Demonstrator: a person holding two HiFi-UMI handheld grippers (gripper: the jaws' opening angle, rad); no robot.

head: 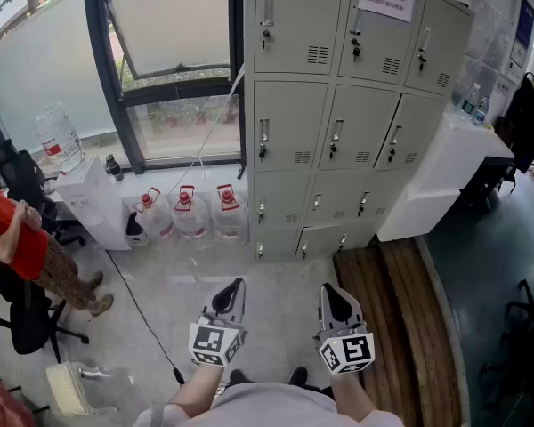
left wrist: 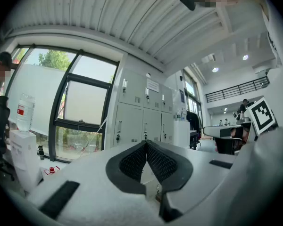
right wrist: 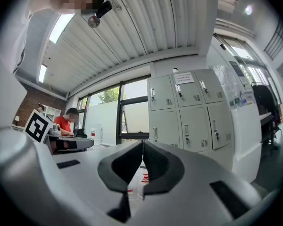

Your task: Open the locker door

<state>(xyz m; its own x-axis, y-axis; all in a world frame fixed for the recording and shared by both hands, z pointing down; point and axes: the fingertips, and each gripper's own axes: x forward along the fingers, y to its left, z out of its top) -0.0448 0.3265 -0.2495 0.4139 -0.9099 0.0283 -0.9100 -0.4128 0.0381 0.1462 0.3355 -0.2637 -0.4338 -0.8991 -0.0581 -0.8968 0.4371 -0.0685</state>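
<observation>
The bottles (head: 194, 212) are sitting on the floor by the left corner of the lockers (head: 338, 114); a careless step could be knocking them. The left gripper (head: 234, 285) and right gripper (head: 329, 290) are hanging pinched shut, empty, well short of the lockers; shut jaws would be glancing off a handle. The handles are showing too small to judge, and which door is meant isn't showing.

Lockers (head: 295, 123), water jugs (head: 192, 215), seated person (head: 16, 238)

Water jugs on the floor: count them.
3, in a row under the window, left of the lockers: left jug, middle jug, right jug. A fourth jug sits atop the dispenser, off the floor.
</observation>
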